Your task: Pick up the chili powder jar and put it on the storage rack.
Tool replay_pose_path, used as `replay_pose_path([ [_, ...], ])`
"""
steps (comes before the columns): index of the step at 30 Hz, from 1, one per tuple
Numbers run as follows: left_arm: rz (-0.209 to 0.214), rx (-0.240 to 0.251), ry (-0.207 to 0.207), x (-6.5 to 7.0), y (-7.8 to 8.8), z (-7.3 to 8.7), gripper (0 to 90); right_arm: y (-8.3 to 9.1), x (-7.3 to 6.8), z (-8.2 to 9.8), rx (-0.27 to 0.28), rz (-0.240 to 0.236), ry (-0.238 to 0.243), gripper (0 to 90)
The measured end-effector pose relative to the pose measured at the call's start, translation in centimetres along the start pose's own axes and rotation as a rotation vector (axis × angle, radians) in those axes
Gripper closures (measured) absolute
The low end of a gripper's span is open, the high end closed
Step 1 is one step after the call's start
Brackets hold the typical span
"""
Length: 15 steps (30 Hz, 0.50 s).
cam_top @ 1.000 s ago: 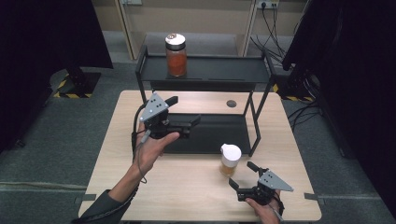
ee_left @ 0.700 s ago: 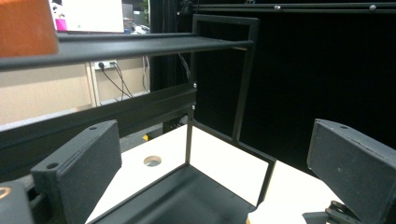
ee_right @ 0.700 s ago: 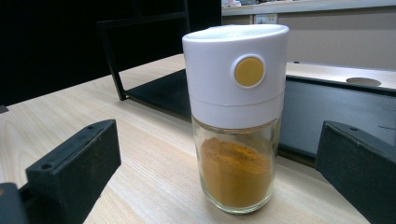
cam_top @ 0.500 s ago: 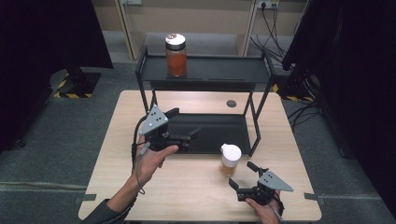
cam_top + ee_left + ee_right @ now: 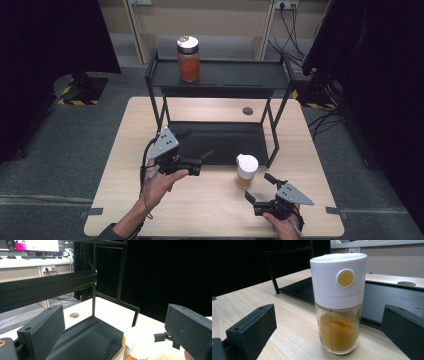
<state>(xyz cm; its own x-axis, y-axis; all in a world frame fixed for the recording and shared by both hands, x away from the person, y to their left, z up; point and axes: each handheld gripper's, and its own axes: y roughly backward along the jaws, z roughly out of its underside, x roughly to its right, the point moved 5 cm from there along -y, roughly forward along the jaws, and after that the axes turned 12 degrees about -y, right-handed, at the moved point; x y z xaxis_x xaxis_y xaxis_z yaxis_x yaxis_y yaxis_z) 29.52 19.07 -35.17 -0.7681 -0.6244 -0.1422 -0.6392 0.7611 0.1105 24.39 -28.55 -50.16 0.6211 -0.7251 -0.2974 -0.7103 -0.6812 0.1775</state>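
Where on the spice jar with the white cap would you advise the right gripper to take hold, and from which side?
Probably the white cap of the spice jar, approached level from the person's side. The jar stands upright on the table, apart from the shelf rack, and the right gripper is open facing it. The cap looks round, straight-sided and wider than the glass.
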Motion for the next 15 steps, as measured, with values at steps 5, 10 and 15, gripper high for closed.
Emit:
replay_pose_path([
  [5,0.017,0.003,-0.003,0.5,0.2,1.1,2.0,0.0,0.0,0.0,-0.001,0.0,-0.002,0.4],
  [10,0.032,0.003,0.007,0.9,0.3,2.2,2.0,0.0,0.0,0.0,-0.001,0.0,-0.002,0.4],
  [15,0.038,0.005,-0.005,1.5,0.5,3.2,2.0,0.0,0.0,0.0,-0.002,0.001,-0.004,0.4],
])
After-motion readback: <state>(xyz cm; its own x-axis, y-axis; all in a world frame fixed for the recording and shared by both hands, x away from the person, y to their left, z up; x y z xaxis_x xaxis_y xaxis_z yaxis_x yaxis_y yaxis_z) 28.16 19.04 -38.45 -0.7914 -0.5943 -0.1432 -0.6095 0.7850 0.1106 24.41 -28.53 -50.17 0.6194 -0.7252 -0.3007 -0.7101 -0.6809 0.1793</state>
